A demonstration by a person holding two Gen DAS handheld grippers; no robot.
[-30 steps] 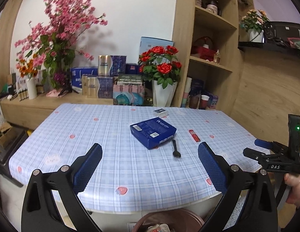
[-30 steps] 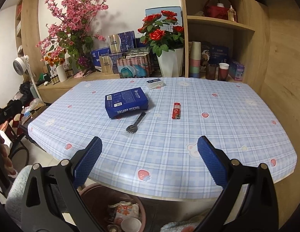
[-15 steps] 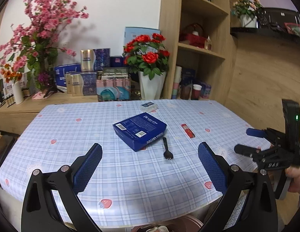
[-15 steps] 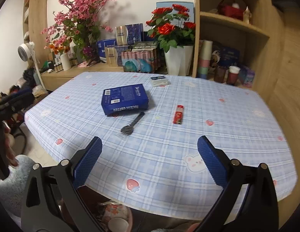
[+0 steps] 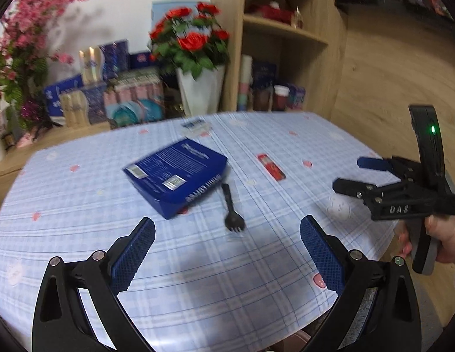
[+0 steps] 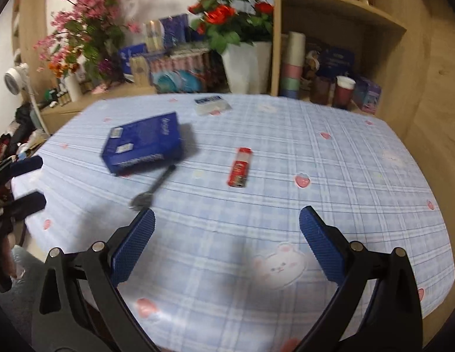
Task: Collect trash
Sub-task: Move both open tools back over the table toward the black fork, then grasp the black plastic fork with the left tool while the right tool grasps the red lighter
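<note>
A: Both tools empty. Left gripper (image 5: 227, 243) jaws spread wide, low centre of its frame, over the near table (image 5: 198, 287) edge. Right gripper (image 6: 227, 239) likewise wide, gripping nothing; also seen at right of the left view.

B: Trash positions?

A: Box (image 5: 176, 180) mid-frame, flat on the cloth. Fork (image 5: 232, 208) just beside its right corner, tines toward us. Lighter (image 6: 239, 166) right of the fork, apart. Small packet (image 6: 211, 104) farther back, upper centre.

B: Handling guesses?

A: Box looks like cardboard: light, stiff, probably crushable if empty. Take it across the short sides; its width looks close to the jaw span, hard to judge. Fork likely thin plastic, lies flat, so it may skate on the slick cloth; pinch the handle mid-length. Lighter small, hard, smooth: grip across its narrow sides.

B: Bin?

A: Can't make one out; frames are blurred.
</note>
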